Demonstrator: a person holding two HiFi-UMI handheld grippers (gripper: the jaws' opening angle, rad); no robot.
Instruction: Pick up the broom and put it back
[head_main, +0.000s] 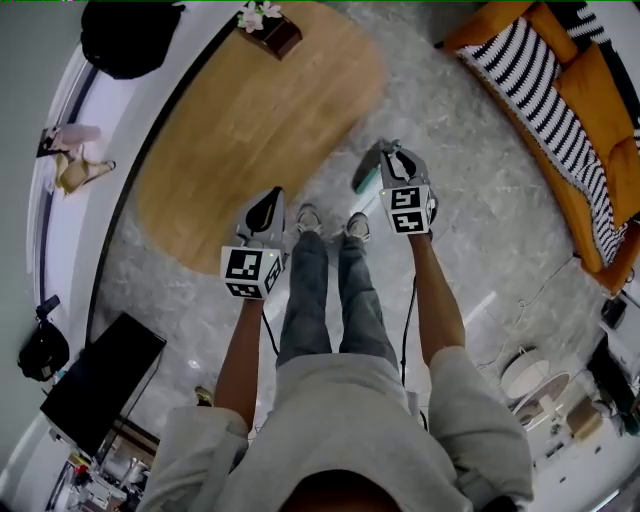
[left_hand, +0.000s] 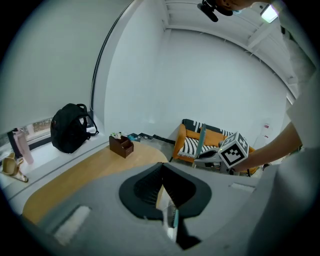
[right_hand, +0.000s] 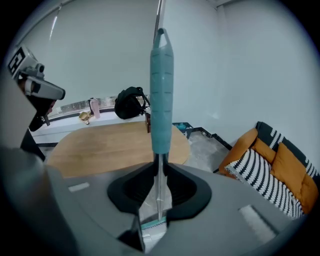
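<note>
R gripper (right_hand: 159, 169): jaws clamped on the thin metal shaft of the broom (right_hand: 161, 90). Teal grip sleeve stands approx. upright just above the jaws. Bkgd: oval wooden table (right_hand: 115, 142), black backpack (right_hand: 131, 102) on white ledge (right_hand: 75, 121) beyond it. Orange sofa (right_hand: 292, 175) w/ striped cushion (right_hand: 265, 177) at lower right.

Floor (head_main: 435, 125) open between wooden table (head_main: 250, 140) and sofa (head_main: 575, 115).

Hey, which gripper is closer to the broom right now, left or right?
Right. The right gripper has its jaws shut on the broom, just below the teal grip. The left gripper is off to the side, jaws together and empty, by the wooden table.
</note>
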